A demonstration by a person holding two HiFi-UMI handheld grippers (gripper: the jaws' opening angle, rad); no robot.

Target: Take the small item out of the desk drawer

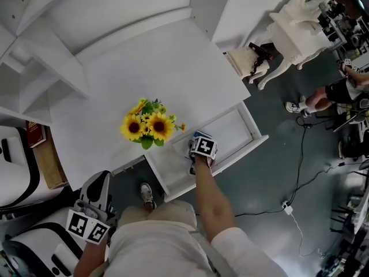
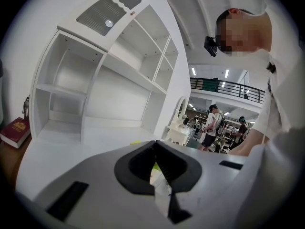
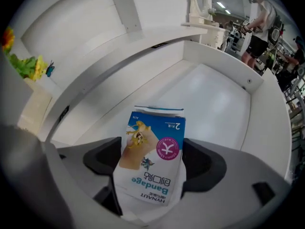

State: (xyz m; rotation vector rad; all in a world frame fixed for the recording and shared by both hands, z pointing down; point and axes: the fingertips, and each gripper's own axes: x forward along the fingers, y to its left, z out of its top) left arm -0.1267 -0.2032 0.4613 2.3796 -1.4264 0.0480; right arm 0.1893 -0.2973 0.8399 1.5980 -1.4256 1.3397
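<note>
A small blue-and-white bandage box (image 3: 152, 161) stands upright between my right gripper's dark pads (image 3: 102, 159), which press on both its sides. It is held just above the white floor of the open desk drawer (image 3: 214, 99). From the head view, my right gripper (image 1: 196, 143) reaches into the left part of that drawer (image 1: 253, 138), and a blue corner of the box (image 1: 199, 135) shows ahead of the marker cube. My left gripper (image 1: 99, 182) hangs low at the bottom left, away from the drawer. Its jaws (image 2: 156, 163) are shut with nothing between them.
A bunch of sunflowers (image 1: 147, 126) stands on the white desk top (image 1: 144, 62), just left of the drawer. A red book (image 1: 36, 134) lies at the left. An ornate white table (image 1: 294, 16) and a bystander's legs (image 1: 328, 94) are at the right, and cables (image 1: 300, 166) run over the floor.
</note>
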